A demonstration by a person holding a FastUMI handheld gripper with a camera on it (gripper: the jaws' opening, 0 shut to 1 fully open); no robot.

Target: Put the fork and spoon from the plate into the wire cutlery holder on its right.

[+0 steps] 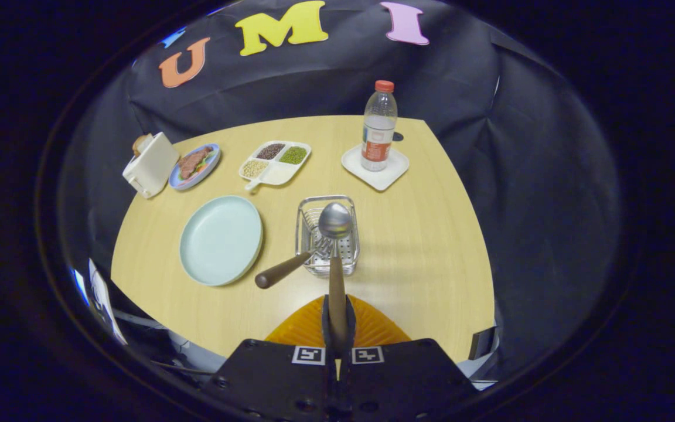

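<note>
The hand-held gripper (pixel 337 328) is closed on the wooden handle of the spoon (pixel 335 221), whose shiny round bowl hangs above the wire cutlery holder (pixel 327 235). The fork (pixel 290 266) leans in it (handle towards 8 o'clock). The smooth round plate (pixel 221 240) lies at 9 o'clock on the pale tabletop (pixel 419 252).

Staged booth, not a real home. Black cloth wall (pixel 326 82) hung behind & round a pale wood table (pixel 419 246). Tabletop dressed w/ kitchen props: toaster (pixel 150 165) w/ bread, plate of food (pixel 195 166), divided tray of grains (pixel 276 161), water bottle (pixel 379 126) on a white square tray (pixel 375 170), empty plate (pixel 221 240), wire cutlery holder (pixel 327 234).
</note>
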